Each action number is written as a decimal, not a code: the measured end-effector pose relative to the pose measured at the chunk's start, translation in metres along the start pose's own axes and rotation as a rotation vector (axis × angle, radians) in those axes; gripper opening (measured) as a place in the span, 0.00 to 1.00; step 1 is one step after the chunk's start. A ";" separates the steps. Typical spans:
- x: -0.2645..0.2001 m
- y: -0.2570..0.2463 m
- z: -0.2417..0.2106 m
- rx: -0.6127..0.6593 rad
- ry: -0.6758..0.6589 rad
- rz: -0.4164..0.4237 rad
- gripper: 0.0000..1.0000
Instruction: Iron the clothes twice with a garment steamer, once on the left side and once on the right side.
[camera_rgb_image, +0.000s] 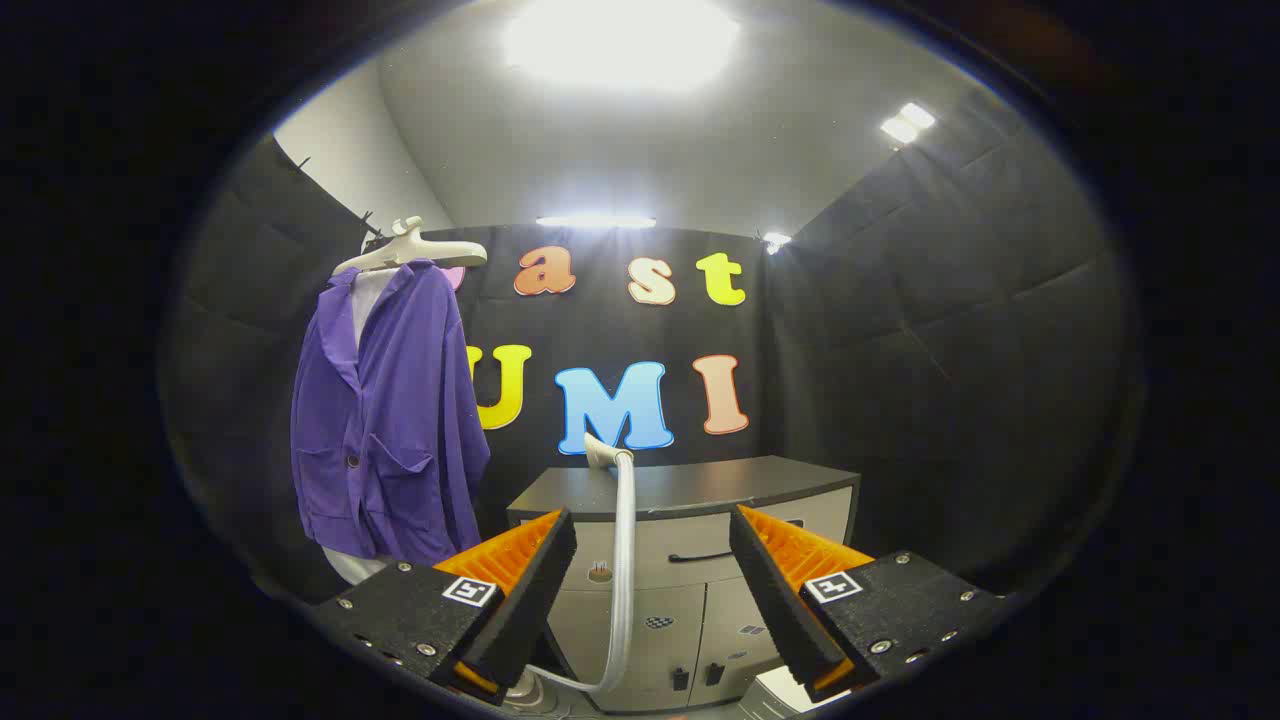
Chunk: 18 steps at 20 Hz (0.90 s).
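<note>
Tongs (652, 545) spread wide — steamer hose (623, 560) rising between, purple jacket (385, 420) beyond.

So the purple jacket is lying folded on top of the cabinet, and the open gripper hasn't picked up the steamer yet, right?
Not quite. In the gripper view the purple jacket hangs on a hanger beside the cabinet. The rest holds: the gripper is open, with the steamer beyond its fingers.
</note>
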<state>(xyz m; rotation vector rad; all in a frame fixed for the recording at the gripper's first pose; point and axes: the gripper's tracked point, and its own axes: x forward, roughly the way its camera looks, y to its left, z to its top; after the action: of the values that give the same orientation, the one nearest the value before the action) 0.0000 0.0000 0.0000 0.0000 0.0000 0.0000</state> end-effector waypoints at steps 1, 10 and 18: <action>0.001 0.001 0.000 -0.001 0.000 0.000 0.95; 0.006 0.008 0.008 -0.004 -0.015 -0.013 0.95; 0.011 0.026 0.027 -0.017 -0.039 -0.025 0.95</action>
<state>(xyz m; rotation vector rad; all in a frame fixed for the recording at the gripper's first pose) 0.0105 0.0263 0.0274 -0.0170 -0.0391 -0.0247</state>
